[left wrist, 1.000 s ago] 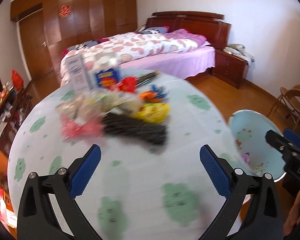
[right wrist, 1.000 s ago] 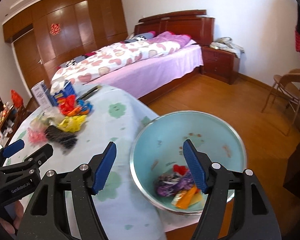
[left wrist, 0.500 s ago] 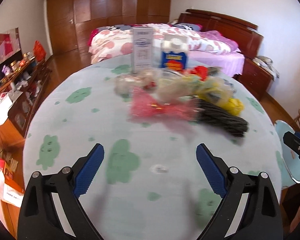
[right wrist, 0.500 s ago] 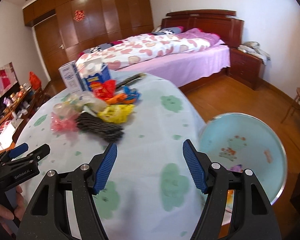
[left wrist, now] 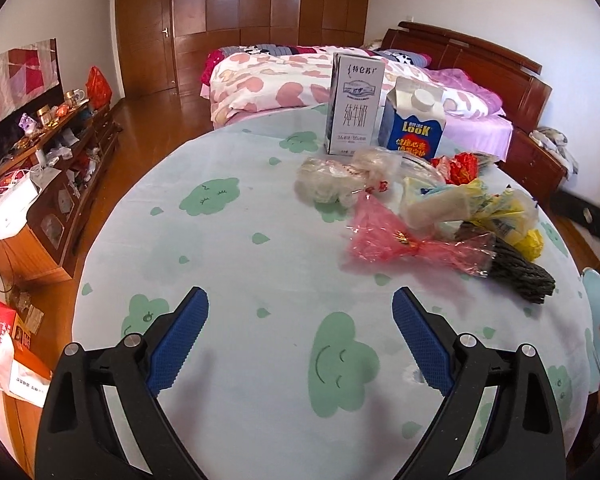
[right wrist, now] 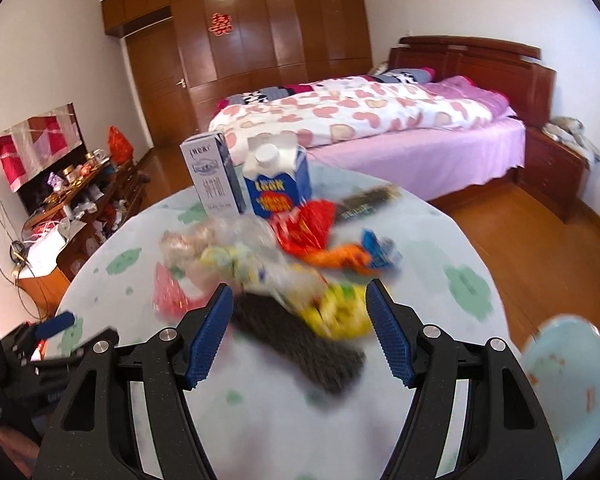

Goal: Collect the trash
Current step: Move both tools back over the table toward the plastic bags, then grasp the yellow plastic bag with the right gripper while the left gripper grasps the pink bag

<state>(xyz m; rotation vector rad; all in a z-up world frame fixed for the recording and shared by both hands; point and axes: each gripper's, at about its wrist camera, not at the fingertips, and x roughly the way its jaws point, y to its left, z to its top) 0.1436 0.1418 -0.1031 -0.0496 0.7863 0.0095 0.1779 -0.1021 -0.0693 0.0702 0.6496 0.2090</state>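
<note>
A heap of wrappers lies on the round table (left wrist: 240, 240): pink cellophane (left wrist: 384, 240), a black ridged wrapper (left wrist: 512, 276), a yellow wrapper (left wrist: 532, 240) and a clear bag (left wrist: 332, 184). My left gripper (left wrist: 300, 320) hangs open over bare cloth, short of the heap and to its left. My right gripper (right wrist: 299, 308) is open just in front of the black wrapper (right wrist: 300, 340) and the yellow wrapper (right wrist: 336, 312), with nothing pressed between its pads. Red (right wrist: 306, 226) and orange (right wrist: 332, 258) wrappers lie farther back. The light blue bowl (right wrist: 568, 364) sits low at the right.
A white milk carton (left wrist: 354, 108) and a blue carton (left wrist: 414, 124) stand upright behind the heap. Beyond the table are a bed (right wrist: 380, 120) and a nightstand (right wrist: 552, 168). A cluttered wooden cabinet (left wrist: 60, 168) runs along the left wall.
My right gripper has swung left from above the bowl to the trash heap. The left gripper has moved left along the table, so the heap now lies ahead and to its right.
</note>
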